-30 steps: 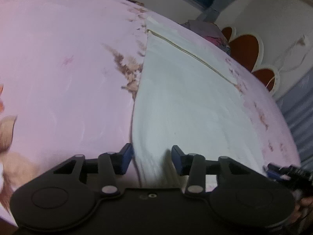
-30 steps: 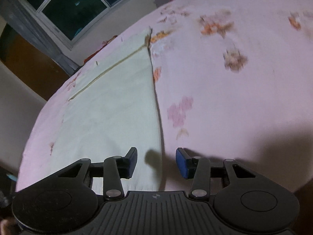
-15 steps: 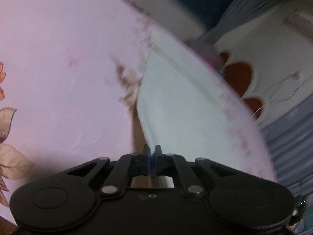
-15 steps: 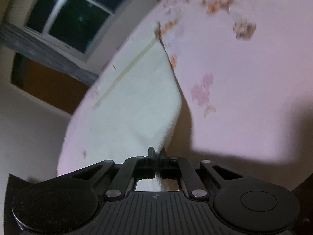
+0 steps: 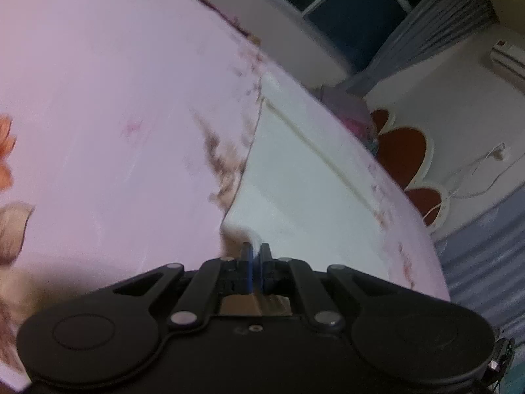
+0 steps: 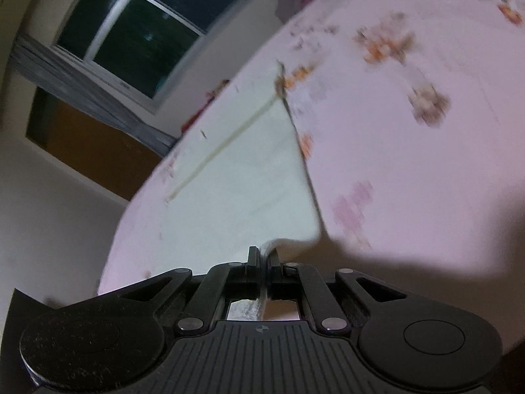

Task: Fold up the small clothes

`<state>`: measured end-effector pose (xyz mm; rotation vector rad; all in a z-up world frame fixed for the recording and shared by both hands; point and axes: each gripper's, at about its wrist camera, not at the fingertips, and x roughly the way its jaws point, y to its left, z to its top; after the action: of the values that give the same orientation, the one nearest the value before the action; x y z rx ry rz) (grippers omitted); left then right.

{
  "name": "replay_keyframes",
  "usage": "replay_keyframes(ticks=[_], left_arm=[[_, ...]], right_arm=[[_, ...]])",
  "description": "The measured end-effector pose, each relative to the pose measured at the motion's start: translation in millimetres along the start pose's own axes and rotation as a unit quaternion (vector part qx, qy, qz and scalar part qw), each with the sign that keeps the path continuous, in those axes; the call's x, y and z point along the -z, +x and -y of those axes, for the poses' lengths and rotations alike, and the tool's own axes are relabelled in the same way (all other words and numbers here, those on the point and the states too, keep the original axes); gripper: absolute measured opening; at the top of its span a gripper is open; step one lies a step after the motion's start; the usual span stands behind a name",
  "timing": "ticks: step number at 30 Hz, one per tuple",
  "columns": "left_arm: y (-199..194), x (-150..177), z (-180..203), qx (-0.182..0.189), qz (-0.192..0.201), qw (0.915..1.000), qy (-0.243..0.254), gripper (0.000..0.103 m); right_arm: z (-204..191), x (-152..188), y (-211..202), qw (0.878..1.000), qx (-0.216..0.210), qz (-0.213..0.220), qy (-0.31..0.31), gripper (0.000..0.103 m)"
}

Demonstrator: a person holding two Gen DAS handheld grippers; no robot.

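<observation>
left gripper (image 5: 255, 256): black, blue pads, silver rivets | right gripper (image 6: 262, 259): black, ribbed housing

The small garment (image 5: 305, 197) is matt, pale cream cloth, smooth, with a stitched seam line. The bed sheet (image 5: 115, 98) beneath is matt pink cloth printed with faded flowers. Each hand-held gripper, left (image 5: 255, 256) and right (image 6: 262, 259), is matt black plastic with dull metal rivets; the right one's body is ribbed.

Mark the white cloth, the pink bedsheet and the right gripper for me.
white cloth (image 5: 311, 193), left wrist view, its flat middle.
pink bedsheet (image 6: 410, 170), right wrist view, bare stretch beside the cloth.
right gripper (image 6: 262, 259), right wrist view, between its fingertips.
</observation>
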<state>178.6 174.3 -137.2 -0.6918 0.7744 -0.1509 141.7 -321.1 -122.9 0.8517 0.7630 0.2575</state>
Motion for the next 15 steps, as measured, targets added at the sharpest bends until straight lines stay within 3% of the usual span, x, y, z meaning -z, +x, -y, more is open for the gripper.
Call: replay_keyframes(ticks=[9, 15], left_arm=[[3.7, -49.4, 43.6, 0.024, 0.046, 0.9981, 0.034, 0.003], [33.7, -91.8, 55.6, 0.034, 0.063, 0.9968, 0.036, 0.003]], right_arm=[[-48.8, -50.6, 9.1, 0.997, -0.025, 0.046, -0.048, 0.003], [-65.0, -104.4, 42.1, 0.996, -0.020, 0.065, -0.064, 0.003]])
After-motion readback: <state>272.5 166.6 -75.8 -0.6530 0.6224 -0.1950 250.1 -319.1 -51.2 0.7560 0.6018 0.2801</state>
